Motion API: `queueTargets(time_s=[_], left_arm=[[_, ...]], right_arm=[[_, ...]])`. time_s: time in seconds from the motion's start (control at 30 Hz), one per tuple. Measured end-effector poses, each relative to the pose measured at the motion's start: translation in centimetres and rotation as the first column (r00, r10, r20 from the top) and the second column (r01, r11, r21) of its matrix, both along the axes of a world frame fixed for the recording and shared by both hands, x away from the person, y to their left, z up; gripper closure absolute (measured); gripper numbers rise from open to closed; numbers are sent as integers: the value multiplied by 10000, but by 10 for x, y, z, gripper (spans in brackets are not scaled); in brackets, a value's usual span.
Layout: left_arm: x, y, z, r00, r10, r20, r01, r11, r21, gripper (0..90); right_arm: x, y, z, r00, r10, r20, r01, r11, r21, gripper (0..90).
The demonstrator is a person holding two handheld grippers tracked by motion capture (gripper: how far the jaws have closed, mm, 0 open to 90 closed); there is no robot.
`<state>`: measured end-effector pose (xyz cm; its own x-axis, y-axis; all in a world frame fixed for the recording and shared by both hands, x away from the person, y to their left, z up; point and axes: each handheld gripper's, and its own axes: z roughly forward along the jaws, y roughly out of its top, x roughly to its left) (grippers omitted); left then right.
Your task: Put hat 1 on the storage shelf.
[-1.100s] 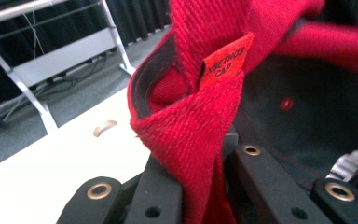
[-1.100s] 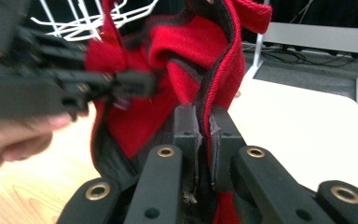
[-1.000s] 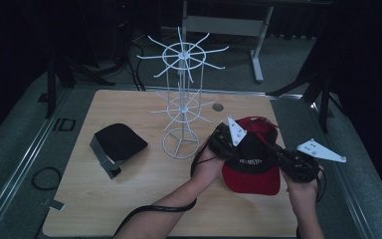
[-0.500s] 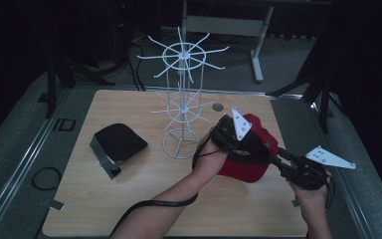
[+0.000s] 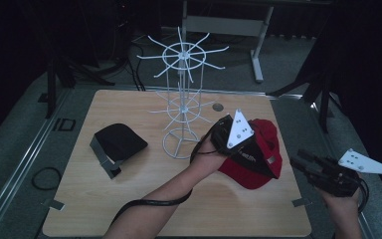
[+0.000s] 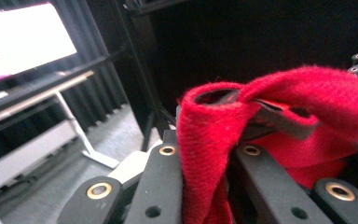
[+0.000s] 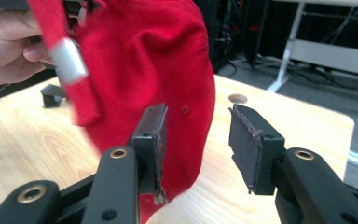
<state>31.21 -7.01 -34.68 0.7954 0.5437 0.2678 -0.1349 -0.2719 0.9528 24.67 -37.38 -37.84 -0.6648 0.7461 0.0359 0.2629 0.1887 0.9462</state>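
Red cap lifted off wooden table; dark room.

The red cap bears small white lettering on its dark brim, too blurred to read.

Dim room, dark surroundings; soft overhead light on table; close foreground blurred.

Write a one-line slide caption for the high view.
Left gripper lifts a red cap beside the white wire rack, right gripper open, black cap lying apart.
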Motion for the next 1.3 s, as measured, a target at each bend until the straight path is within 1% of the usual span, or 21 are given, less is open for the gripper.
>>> queueTargets(time_s=[0.1, 0.17, 0.27, 0.3, 0.33, 0.37, 0.4, 0.43, 0.47, 0.53, 0.6, 0.63, 0.7, 0.83, 0.9, 0.97, 1.0, 1.03, 1.07, 1.17, 1.3], left_arm=[[0, 3, 4, 9999, -136, 31, 137, 9998, -129, 868], [1, 16, 16, 9943, -1048, -186, 1035, 9926, -629, 868], [2, 21, 19, 9892, -1456, -194, 1438, 9868, -749, 867], [2, 26, 21, 9801, -1976, -192, 1959, 9783, -666, 867], [2, 27, 21, 9770, -2131, -85, 2124, 9756, -553, 867], [2, 30, 21, 9668, -2555, -83, 2546, 9654, -559, 866], [1, 32, 20, 9621, -2725, 95, 2726, 9613, -399, 866], [1, 32, 20, 9621, -2725, 95, 2726, 9613, -399, 866], [3, 36, 18, 9407, -3391, 137, 3393, 9397, -431, 865], [7, 40, 17, 9366, -3504, 64, 3504, 9357, -420, 865], [11, 45, 14, 9199, -3921, -62, 3910, 9182, -629, 865], [11, 45, 14, 9199, -3921, -62, 3910, 9182, -629, 865], [12, 46, 12, 9067, -4213, -186, 4191, 9051, -711, 865], [10, 43, 12, 9033, -4284, -243, 4258, 9019, -731, 865], [11, 42, 11, 9083, -4172, -309, 4146, 9075, -674, 864], [11, 42, 10, 9081, -4175, -338, 4145, 9073, -711, 864], [12, 41, 9, 9121, -4082, -381, 4052, 9117, -684, 863], [14, 42, 7, 9106, -4112, -427, 4080, 9105, -674, 863], [14, 42, 7, 9106, -4112, -427, 4080, 9105, -674, 862], [16, 43, 2, 9202, -3887, -463, 3874, 9213, -344, 859], [16, 43, -1, 9196, -3900, -468, 3893, 9208, -227, 855]], right_arm=[[2, 3, 5, 9998, 97, 156, -97, 10000, 10, 559], [6, 10, 11, 9992, 235, 316, -230, 9996, -145, 563], [8, 18, 18, 9978, 496, 431, -485, 9985, -252, 561], [10, 21, 21, 9962, 664, 562, -648, 9975, -294, 558], [10, 23, 23, 9954, 737, 607, -718, 9969, -324, 556], [10, 26, 25, 9950, 788, 621, -769, 9965, -330, 554], [12, 28, 27, 9939, 898, 643, -876, 9955, -365, 544], [13, 32, 29, 9917, 1062, 722, -1034, 9938, -415, 541], [14, 34, 30, 9902, 1175, 756, -1145, 9925, -430, 533], [14, 41, 32, 9836, 1606, 822, -1578, 9867, -395, 525], [14, 48, 34, 9754, 2009, 909, -1980, 9794, -407, 515], [14, 48, 34, 9754, 2009, 909, -1980, 9794, -407, 515], [14, 59, 36, 9644, 2439, 1020, -2387, 9692, -608, 507], [17, 73, 37, 9585, 2680, 972, -2580, 9606, -1037, 530], [17, 77, 38, 9614, 2585, 939, -2464, 9613, -1236, 619], [17, 79, 38, 9621, 2565, 921, -2425, 9600, -1398, 729], [16, 80, 38, 9639, 2506, 898, -2365, 9610, -1433, 779], [15, 80, 38, 9616, 2574, 955, -2419, 9588, -1487, 803], [15, 80, 38, 9616, 2574, 955, -2419, 9588, -1487, 803], [12, 81, 37, 9599, 2672, 847, -2565, 9592, -1193, 823], [10, 79, 39, 9609, 2623, 889, -2548, 9631, -869, 826]])
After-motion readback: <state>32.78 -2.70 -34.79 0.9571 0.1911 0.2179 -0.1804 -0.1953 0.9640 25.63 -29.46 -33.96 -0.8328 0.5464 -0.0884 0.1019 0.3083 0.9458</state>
